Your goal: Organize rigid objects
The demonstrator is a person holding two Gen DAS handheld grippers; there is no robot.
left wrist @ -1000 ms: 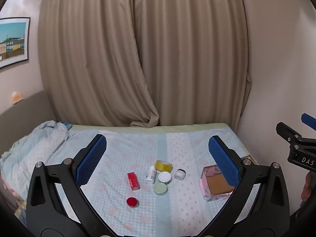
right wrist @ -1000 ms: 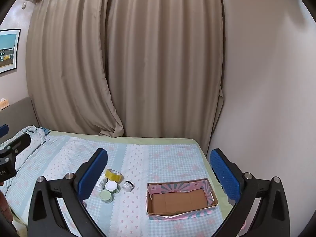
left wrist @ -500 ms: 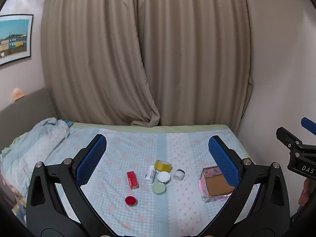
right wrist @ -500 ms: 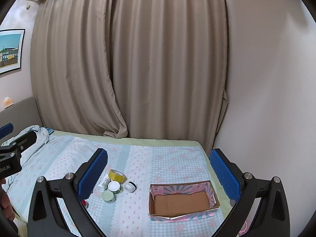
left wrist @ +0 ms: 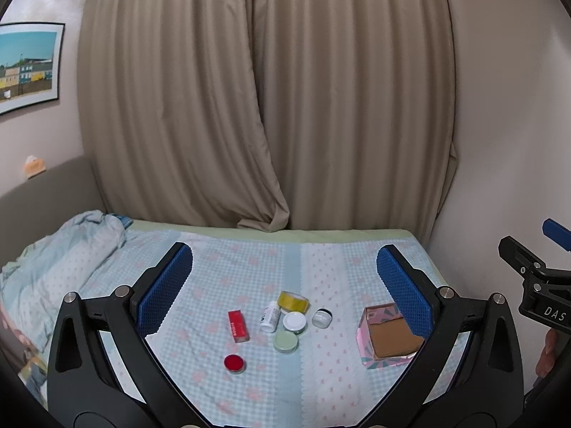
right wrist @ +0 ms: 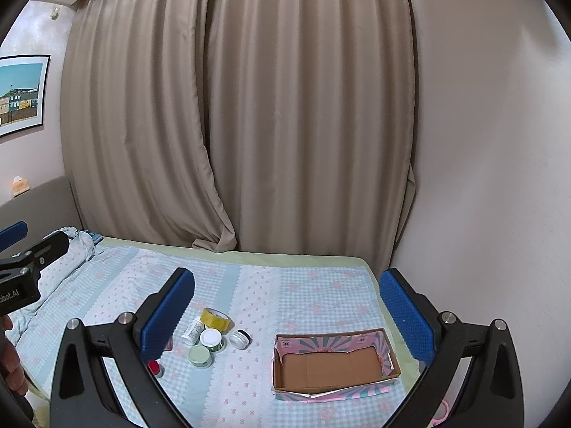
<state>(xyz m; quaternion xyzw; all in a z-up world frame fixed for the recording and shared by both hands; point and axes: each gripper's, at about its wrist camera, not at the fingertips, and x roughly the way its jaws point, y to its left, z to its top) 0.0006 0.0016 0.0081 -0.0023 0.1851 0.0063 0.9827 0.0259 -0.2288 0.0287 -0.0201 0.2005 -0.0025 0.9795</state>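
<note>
Checked bedspread (left wrist: 249,271), beige curtains behind: nothing packed yet.

Both views have drifted slightly since a second ago; left gripper (left wrist: 282,281) and right gripper (right wrist: 285,303) hover spread wide, empty. Jars, yellow tape roll (left wrist: 293,301) and red box (left wrist: 238,326) cluster left of the cardboard tray (right wrist: 332,363). Only the right view shows its seemingly bare floor.

A: What do the grippers look like?
B: The left gripper (left wrist: 282,285) and right gripper (right wrist: 285,306) have black frames, silver screws and blue textured pads (left wrist: 164,287).
A: Markings?
B: White "DAS" lettering.
</note>
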